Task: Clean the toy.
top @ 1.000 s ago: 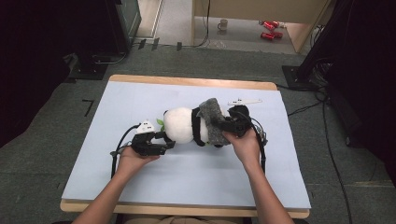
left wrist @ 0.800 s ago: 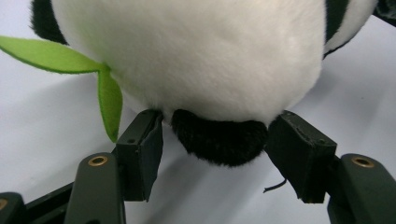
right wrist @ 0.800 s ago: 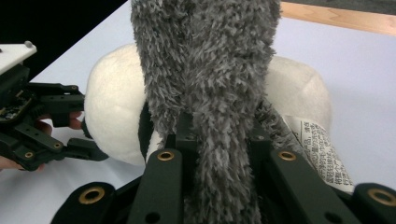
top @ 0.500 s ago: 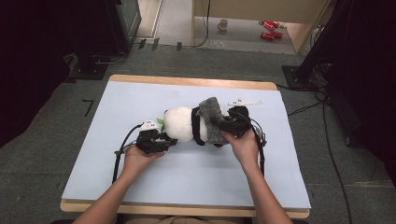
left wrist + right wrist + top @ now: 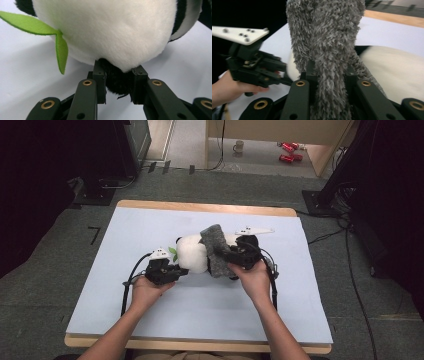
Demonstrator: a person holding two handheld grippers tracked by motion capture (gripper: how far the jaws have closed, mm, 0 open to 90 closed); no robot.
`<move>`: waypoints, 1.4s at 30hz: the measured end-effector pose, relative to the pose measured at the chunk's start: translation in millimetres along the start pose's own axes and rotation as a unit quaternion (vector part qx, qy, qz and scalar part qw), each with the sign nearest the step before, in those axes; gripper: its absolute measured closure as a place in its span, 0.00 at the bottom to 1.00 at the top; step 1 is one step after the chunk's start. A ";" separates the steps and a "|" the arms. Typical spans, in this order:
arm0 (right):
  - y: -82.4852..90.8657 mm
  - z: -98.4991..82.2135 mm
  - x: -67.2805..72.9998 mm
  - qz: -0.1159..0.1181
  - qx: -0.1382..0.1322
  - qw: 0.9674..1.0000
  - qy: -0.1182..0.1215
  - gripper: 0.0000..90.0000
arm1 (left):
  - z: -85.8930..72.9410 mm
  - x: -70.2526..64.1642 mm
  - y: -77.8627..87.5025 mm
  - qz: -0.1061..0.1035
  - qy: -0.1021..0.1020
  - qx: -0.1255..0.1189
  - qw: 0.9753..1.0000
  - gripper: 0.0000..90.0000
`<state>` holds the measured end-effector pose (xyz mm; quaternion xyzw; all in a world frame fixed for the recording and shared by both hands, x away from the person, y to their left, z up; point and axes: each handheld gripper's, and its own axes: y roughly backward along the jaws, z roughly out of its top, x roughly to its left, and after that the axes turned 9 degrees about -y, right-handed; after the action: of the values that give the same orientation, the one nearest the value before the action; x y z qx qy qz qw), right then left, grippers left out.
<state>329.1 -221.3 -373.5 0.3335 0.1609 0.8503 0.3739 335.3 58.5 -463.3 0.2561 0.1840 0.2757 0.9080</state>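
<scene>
While clamped, plush panda (image 5: 110,32) fronting left hand-held gripper (image 5: 117,80)

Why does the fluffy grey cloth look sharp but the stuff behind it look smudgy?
In the right gripper view, the fuzzy grey cloth sits close and crisp, while the other hand-held gripper and white plush toy panda behind are blurred; in the left gripper view the panda's fur is soft-focused; the high view is evenly lit but dark at its edges.
</scene>
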 end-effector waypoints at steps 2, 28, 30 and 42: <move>-6.9 -2.9 11.3 0.013 0.008 1.000 0.010 0.83 | 2.1 -4.0 3.3 -0.007 0.015 -0.002 1.000 0.80; -29.9 -24.3 1.1 -0.040 0.026 0.997 0.067 0.85 | 8.1 8.6 11.5 -0.016 0.066 -0.009 0.998 0.80; -24.4 -22.0 -2.2 -0.045 0.019 0.997 0.064 0.85 | 8.7 11.2 11.9 -0.015 0.067 -0.009 0.998 0.80; 12.0 -17.6 -46.5 -0.104 -0.021 0.994 0.010 0.84 | 9.3 17.2 6.0 -0.009 0.063 0.004 0.998 0.80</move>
<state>333.8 -264.2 -400.8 0.2990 0.1806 0.8130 0.4658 350.7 69.7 -455.7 0.2407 0.2440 0.2822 0.8960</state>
